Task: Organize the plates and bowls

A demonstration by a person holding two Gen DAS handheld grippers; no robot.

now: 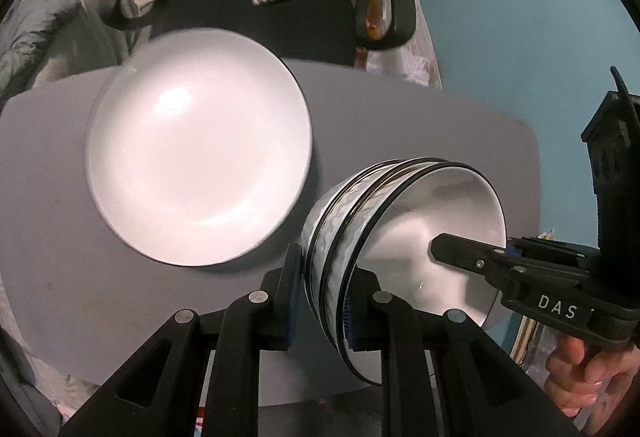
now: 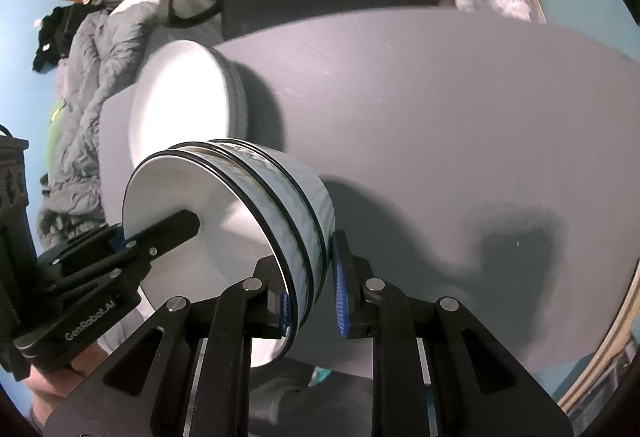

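From the left wrist view, the left gripper [image 1: 320, 297] is pinching the near rim of a nested stack of bowls [image 1: 392, 237], one blue pad inside, one outside. The stack is tipped, mouth facing toward the right gripper [image 1: 472, 257], which clamps the opposite rim, a person's hand [image 1: 580, 365] wrapped round its handle. The white plate [image 1: 196, 165] lies flat on the grey table [image 1: 420, 129], just left of the bowls and apart from them; the bowls appear lifted clear of the table (their shadow suggests so).

From the right wrist view, the right gripper [image 2: 312, 293] is closed on the stack of bowls [image 2: 240, 209] at its near rim, and the left gripper [image 2: 160, 237] bites the far rim. The plate [image 2: 180, 101] sits beyond the bowls, by the table [image 2: 440, 117] edge.

The likely trouble: the pads grip only thin, glazed rims, and possibly only some of the nested bowls. With the stack tilted, an unclamped bowl could slide out and drop onto the table or plate. Uneven movement of the two hands could twist a rim free.
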